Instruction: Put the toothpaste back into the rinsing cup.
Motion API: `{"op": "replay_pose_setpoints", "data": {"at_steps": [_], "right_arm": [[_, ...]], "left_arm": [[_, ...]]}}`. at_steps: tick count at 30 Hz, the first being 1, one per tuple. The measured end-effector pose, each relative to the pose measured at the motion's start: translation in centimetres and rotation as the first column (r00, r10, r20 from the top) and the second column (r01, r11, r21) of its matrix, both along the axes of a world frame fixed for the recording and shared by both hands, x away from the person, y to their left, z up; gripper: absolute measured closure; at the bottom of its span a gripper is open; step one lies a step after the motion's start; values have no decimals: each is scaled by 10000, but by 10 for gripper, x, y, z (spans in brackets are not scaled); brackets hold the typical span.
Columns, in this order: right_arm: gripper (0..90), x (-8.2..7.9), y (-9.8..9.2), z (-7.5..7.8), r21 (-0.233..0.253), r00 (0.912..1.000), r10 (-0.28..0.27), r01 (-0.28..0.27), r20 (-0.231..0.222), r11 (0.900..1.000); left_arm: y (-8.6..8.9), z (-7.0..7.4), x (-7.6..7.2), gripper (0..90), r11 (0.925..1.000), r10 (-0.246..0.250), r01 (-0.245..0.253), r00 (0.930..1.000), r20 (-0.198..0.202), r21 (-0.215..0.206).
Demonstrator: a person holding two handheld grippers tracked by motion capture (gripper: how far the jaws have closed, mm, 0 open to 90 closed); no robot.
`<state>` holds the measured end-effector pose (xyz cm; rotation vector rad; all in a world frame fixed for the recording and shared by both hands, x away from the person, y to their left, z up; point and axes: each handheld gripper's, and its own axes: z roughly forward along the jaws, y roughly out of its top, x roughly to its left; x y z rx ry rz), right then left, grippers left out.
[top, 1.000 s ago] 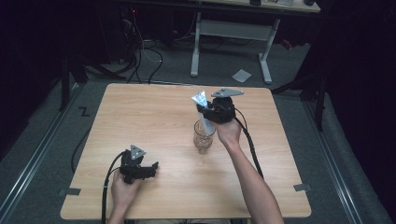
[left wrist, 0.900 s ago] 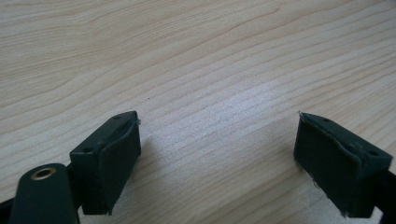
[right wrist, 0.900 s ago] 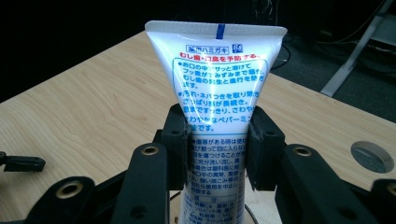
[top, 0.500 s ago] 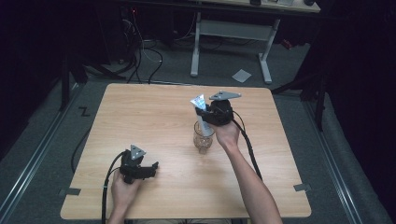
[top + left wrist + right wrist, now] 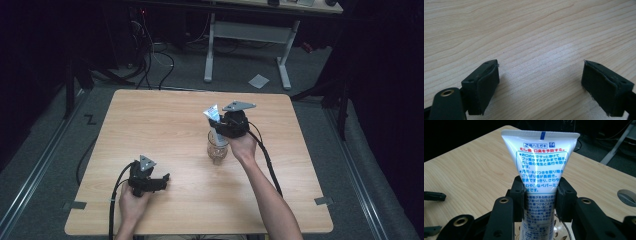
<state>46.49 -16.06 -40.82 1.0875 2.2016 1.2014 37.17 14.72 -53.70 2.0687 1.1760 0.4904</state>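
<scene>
A white toothpaste tube [image 5: 541, 157] with blue and red print stands upright, crimped end up. My right gripper [image 5: 540, 195] is shut on its middle. In the high view this gripper [image 5: 226, 125] holds the tube [image 5: 212, 115] right over a clear patterned glass [image 5: 218, 149] near the table's centre. The tube's lower end reaches down into the glass mouth [image 5: 565, 230]. My left gripper [image 5: 159, 180] rests low at the front left of the table, and in its own view [image 5: 540, 80] the jaws stand wide open over bare wood.
The light wooden table [image 5: 150, 125] carries nothing else near the glass. A round grey cable port [image 5: 627, 197] sits in the tabletop. Beyond the far edge stand a white desk frame [image 5: 250, 35] and floor cables [image 5: 150, 55].
My right gripper has shifted slightly left and lower with the tube, bringing it further down at the glass. The left gripper has not moved.
</scene>
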Motion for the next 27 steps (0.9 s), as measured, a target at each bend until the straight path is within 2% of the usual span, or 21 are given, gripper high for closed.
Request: {"op": "replay_pose_setpoints", "data": {"at_steps": [10,27], "right_arm": [[649,-3,-4,-8,85,9999,-74,75,-104,9999],[645,-6,0,-14,-108,9998,17,-19,-209,9999]], "left_arm": [[0,0,0,150,10000,2,-2,10000,-2,1],[0,0,0,150,10000,-2,2,10000,-2,3]]}}
